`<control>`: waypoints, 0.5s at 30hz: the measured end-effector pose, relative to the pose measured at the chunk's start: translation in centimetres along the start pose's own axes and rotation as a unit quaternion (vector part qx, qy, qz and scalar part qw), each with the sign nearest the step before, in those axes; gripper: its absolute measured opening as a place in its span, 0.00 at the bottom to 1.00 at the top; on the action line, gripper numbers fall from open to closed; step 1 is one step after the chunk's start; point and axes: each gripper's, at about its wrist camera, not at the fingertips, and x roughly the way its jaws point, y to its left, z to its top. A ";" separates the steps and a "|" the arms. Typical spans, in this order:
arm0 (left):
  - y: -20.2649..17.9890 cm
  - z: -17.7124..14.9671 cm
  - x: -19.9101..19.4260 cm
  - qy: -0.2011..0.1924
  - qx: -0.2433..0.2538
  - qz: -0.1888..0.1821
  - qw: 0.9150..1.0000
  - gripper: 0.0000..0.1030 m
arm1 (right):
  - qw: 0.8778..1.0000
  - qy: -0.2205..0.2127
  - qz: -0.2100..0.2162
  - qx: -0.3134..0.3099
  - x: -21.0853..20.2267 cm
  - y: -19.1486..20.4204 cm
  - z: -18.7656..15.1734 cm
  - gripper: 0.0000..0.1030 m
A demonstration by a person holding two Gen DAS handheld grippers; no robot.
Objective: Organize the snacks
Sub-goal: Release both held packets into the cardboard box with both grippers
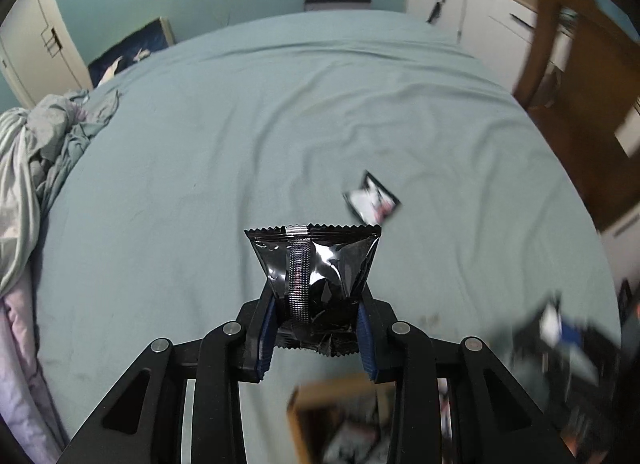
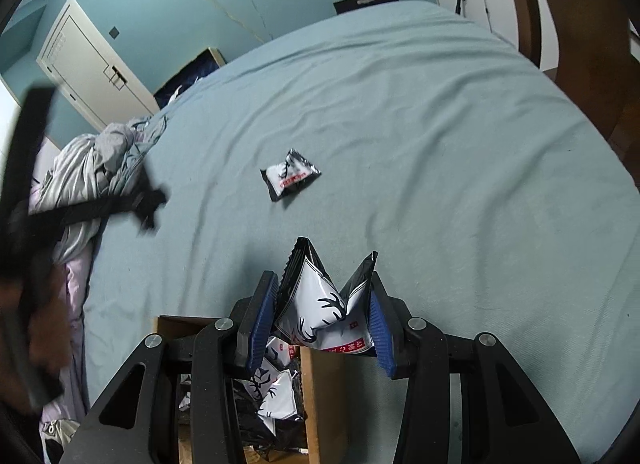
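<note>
Left gripper (image 1: pixel 316 328) is clamping a black foil packet (image 1: pixel 316 276), seam side facing the lens, long axis running out along the fingers toward 12 o'clock. Cardboard box (image 1: pixel 320 416) is showing blurred at 6 o'clock, beneath the jaws.

Right gripper (image 2: pixel 324 320) is pinching a white antler-print packet (image 2: pixel 320 312), crumpled into a fold between the blue pads (image 2: pixel 262 312). Box (image 2: pixel 312 384) is sitting at 6 to 7 o'clock under this gripper, several similar packets (image 2: pixel 272 396) already lying inside.

One loose packet (image 2: pixel 290 174) is resting on the blue-green bedsheet (image 2: pixel 440 144), at 12 o'clock from the right gripper, well apart, long axis tilting roughly 8-to-2. In the left view it (image 1: pixel 372 200) is lying at 1 o'clock, near.

Judgement: both hands are loaded, so the box comes first; the right one is hanging partly over the box's far rim, and which is nearer the box I cannot tell. The loose packet is looking closer to the left.
</note>
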 end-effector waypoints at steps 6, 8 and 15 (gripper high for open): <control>-1.4 -7.0 -1.0 -0.007 0.031 -0.029 0.999 0.33 | 1.000 -0.019 -0.020 -0.012 -1.8 0.6 -1.0 0.41; -2.1 -8.8 -0.3 -0.005 0.056 -0.028 0.998 0.36 | 1.000 -0.018 -0.020 -0.011 -2.0 0.7 -1.4 0.41; -2.6 -9.2 -0.9 -0.031 0.069 -0.046 0.996 0.90 | 1.000 0.001 -0.008 -0.018 -2.2 0.8 -2.0 0.41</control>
